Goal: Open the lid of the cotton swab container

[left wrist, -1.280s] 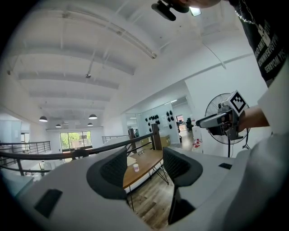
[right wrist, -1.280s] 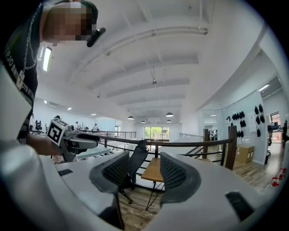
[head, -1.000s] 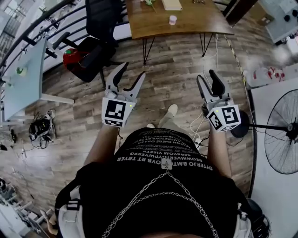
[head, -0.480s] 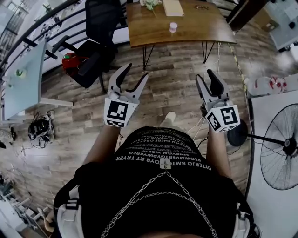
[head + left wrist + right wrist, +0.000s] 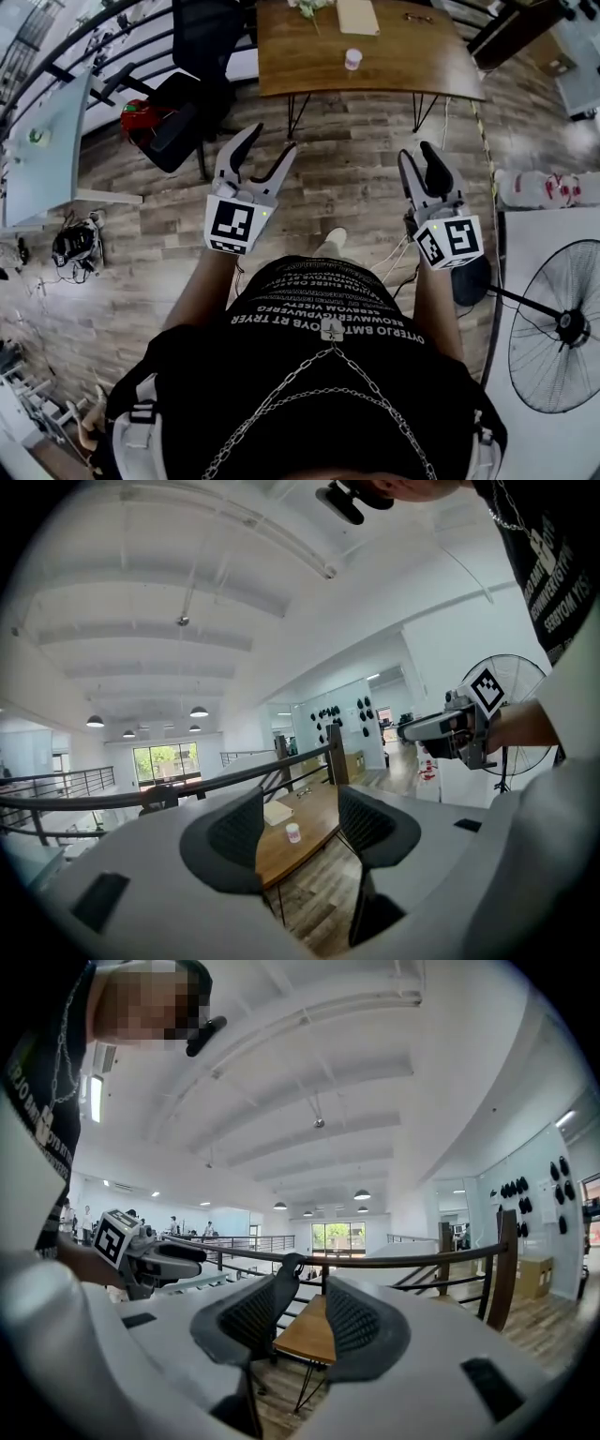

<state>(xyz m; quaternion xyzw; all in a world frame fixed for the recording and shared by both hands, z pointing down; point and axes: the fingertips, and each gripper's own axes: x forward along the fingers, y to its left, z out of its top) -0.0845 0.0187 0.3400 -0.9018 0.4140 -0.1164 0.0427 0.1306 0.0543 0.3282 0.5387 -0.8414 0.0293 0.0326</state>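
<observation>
Our left gripper [image 5: 271, 139] gapes empty; the right gripper [image 5: 416, 150], also empty, has just been closing. Too narrow, we risk toppling the container [image 5: 352, 58] on the table [image 5: 412, 66].

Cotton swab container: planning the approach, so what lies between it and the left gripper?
Head view: only bare wooden floor and the table's near edge lie between the left gripper and the cotton swab container.
</observation>
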